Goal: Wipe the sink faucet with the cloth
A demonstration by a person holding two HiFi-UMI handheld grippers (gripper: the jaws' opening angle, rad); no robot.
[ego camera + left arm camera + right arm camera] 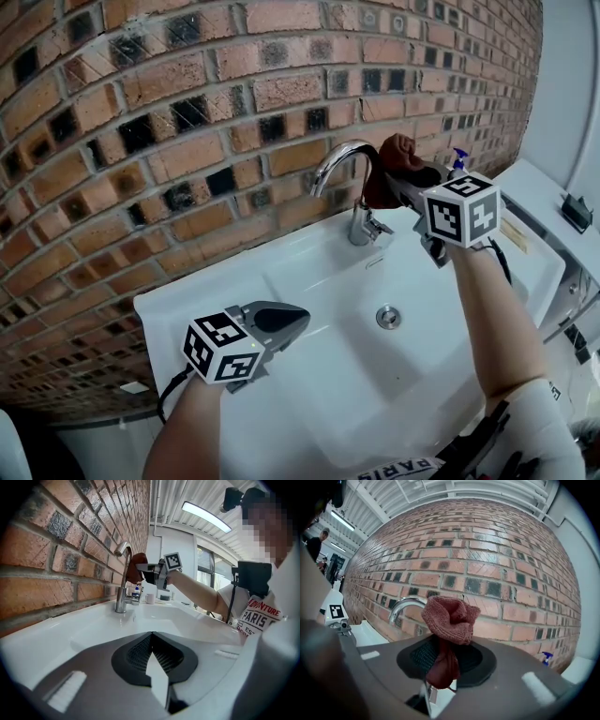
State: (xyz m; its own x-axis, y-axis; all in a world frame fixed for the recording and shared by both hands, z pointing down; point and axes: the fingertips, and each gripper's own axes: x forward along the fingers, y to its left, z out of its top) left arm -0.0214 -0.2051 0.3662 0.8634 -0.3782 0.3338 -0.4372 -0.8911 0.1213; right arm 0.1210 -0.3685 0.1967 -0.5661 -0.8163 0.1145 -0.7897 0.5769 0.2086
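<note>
My right gripper (386,184) is raised at the back of the white ceramic sink (309,281), its jaws clamped on a crumpled rust-red knitted cloth (395,157). In the right gripper view the cloth (450,619) bunches up above the right gripper (440,654) in a loose ball, and a darker tail of it hangs down between the closed pads. The curved chrome faucet (404,606) stands just to the left of it there, in front of the brick wall (487,564).

From the head view, the cloth sits at the top of the arched spout of the faucet (339,165), on its right-hand side. It looks pressed against the metal, though from this angle I cannot be sure it touches. The left gripper view agrees: the cloth (134,569) shows just beside the bend of the faucet (123,572), with the right gripper (149,569) behind it.

My left gripper (298,319) is low over the front left part of the sink, well apart from the faucet. Its jaws are together with nothing between them, as the left gripper (151,649) shows in its own view.

A round metal drain (388,316) lies in the basin. A spray bottle with a blue top (457,159) stands on the white worktop (534,187) to the right.
</note>
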